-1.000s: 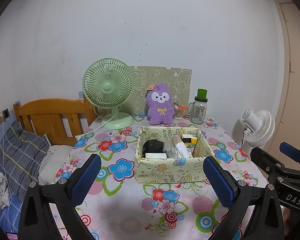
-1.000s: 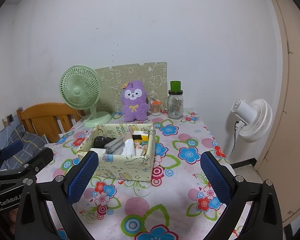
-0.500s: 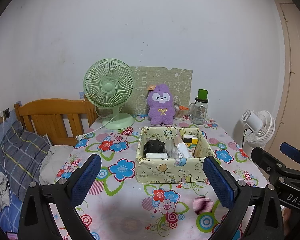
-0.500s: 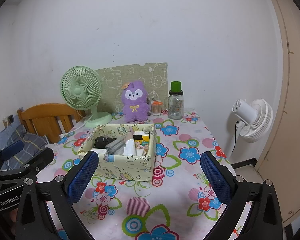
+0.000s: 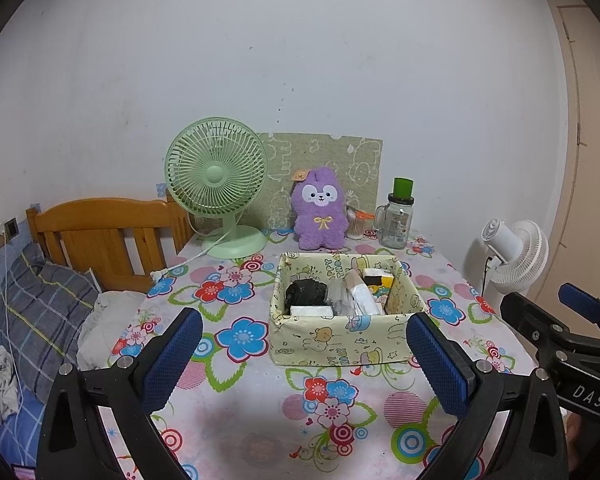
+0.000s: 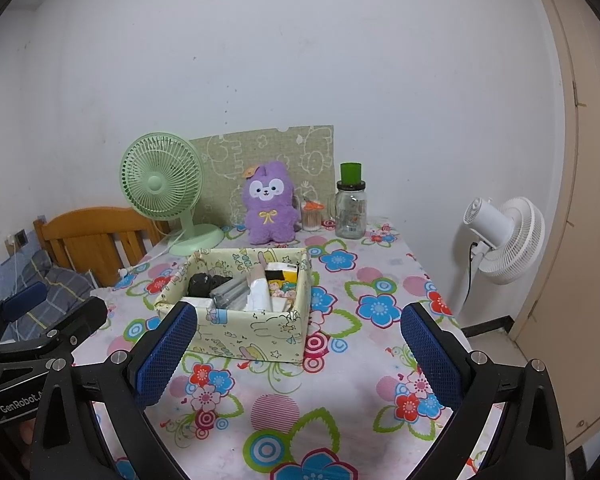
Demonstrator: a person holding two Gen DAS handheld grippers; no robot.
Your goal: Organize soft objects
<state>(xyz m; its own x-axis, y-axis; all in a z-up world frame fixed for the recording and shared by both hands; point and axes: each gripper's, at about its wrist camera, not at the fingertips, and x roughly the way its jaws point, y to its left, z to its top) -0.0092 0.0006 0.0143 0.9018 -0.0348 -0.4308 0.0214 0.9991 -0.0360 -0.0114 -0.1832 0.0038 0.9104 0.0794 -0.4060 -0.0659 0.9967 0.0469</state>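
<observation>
A purple plush toy [image 5: 320,214] [image 6: 269,204] sits upright at the back of the flowered table, against a green printed board. In front of it stands a yellow fabric box [image 5: 340,342] [image 6: 256,330] holding a black bundle [image 5: 305,292], white packets and other small items. My left gripper [image 5: 304,360] hovers open over the table's near edge, short of the box, with nothing between its blue pads. My right gripper [image 6: 300,356] is open too, to the right of the left one, also empty.
A green desk fan [image 5: 218,184] stands back left, its cord trailing across the tablecloth [image 5: 260,420]. A glass jar with a green lid [image 5: 396,220] and a small cup sit back right. A white floor fan [image 6: 500,236] stands off the table's right side. A wooden headboard [image 5: 100,228] and bedding lie left.
Both views have shifted very slightly; the objects on the table have not moved and both grippers remain open.
</observation>
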